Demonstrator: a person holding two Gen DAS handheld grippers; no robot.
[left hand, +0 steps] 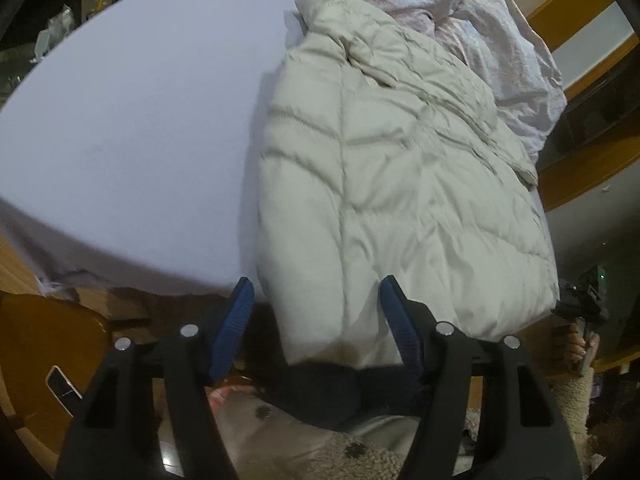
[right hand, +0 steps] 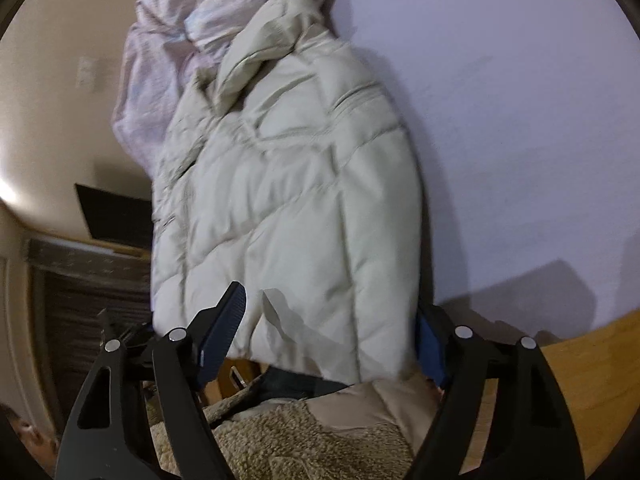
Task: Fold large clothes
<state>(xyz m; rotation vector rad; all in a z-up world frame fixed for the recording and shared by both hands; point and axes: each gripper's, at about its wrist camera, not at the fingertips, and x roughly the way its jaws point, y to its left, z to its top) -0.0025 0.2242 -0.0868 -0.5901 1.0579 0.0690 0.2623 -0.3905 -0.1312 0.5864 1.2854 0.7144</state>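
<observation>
Cream quilted jacket [left hand: 400, 184] lies flat on the pale lavender bed sheet [left hand: 132, 120], collar end far from me, hem end hanging toward me over the near bed edge.

Left gripper [left hand: 316, 312]: my jaws stand apart. The jacket's near hem corner sits in the gap between the blue pads [left hand: 234, 320]; the pads do not press on it. The bulk of the jacket stretches ahead and to the right of this tool; bare sheet ahead and to the left.

Right gripper [right hand: 332, 320]: jaws wide apart, straddling the other part of the hem. Cloth fills the space between the fingers; the left pad [right hand: 224, 320] is clear of it, while the right pad is half hidden behind the fabric and I cannot tell whether it touches. Jacket runs straight ahead of this tool, sheet to its right.

Crumpled pinkish bedding [right hand: 168, 40] is bunched beyond the collar, touching the jacket's far end. Wooden bed frame [right hand: 592, 380] shows beneath the right fingers.
</observation>
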